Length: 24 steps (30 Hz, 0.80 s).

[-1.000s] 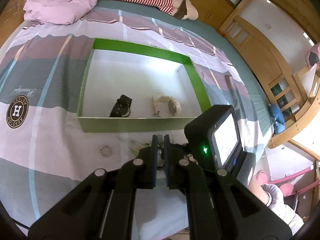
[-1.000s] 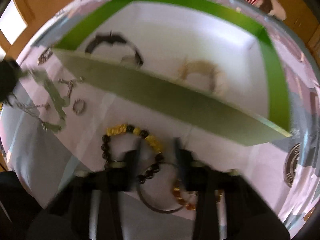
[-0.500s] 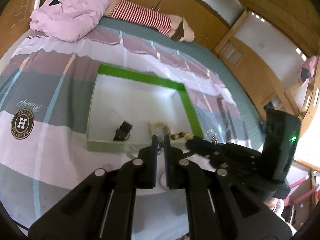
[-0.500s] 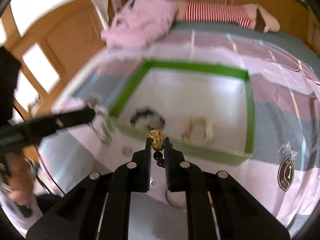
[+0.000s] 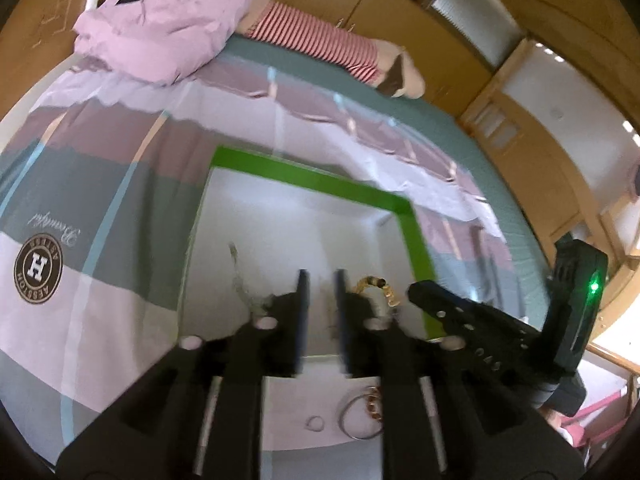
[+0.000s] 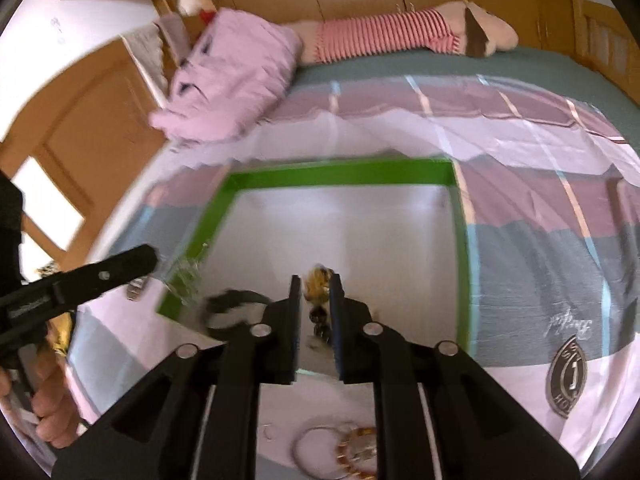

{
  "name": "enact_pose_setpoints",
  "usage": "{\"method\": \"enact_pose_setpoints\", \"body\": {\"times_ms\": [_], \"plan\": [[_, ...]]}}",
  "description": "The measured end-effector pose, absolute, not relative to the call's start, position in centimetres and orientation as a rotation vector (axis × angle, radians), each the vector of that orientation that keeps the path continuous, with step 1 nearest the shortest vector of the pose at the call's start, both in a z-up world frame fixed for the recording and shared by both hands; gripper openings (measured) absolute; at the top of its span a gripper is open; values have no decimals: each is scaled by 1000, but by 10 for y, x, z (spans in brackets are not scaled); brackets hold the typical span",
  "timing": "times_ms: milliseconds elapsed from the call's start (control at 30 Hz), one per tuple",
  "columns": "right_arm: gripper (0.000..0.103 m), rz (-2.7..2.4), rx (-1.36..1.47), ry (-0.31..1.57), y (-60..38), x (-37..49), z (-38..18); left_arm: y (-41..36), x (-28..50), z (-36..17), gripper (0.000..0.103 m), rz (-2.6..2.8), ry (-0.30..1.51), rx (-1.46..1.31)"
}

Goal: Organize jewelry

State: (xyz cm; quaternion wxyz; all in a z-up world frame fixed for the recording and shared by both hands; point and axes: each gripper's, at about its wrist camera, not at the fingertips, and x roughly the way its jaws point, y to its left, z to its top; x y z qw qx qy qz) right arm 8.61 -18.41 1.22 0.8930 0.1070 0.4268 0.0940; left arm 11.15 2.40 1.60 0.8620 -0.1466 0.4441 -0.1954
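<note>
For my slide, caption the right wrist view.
Right gripper carries a beaded bracelet over the green box.

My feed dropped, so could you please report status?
Right gripper clamps bead bracelet over green box. Left gripper unclear, chain at tip.

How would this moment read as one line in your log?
right gripper: holds beaded bracelet over green box | left gripper: open over box, chain dropping

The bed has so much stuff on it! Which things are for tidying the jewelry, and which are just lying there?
For the job:
green box
gold and black bead bracelet in the right gripper
silver chain by the left gripper
black band in the box
metal ring on the bed

Just lying about:
pink blanket
striped plush toy
</note>
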Motion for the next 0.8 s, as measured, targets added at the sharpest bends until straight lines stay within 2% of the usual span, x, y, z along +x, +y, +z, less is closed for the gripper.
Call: {"method": "enact_pose_setpoints", "body": {"times_ms": [33,100,233,400,467,633,700,800], "plan": [[27,181,232,897,-188,84,8,24,112,15,33,-401,934,-306],[33,180,289,905,-197,82,8,27,110,16,33,-395,930,-299],[34,203,309,884,-208,64,23,28,95,22,33,-436,946,-283],[34,235,300,945,-211,36,22,13,68,14,34,-503,1007,-185],[34,228,276,966,-211,35,17,6,62,11,41,-506,1009,-136],[34,194,257,1024,-224,26,3,-5,55,-5,41,-501,1056,-77],[38,186,241,1053,-227,23,-3,-13,55,-15,42,-463,1091,-34],[39,145,183,1127,-224,20,-17,-23,56,-41,42,-406,1185,10]]}}
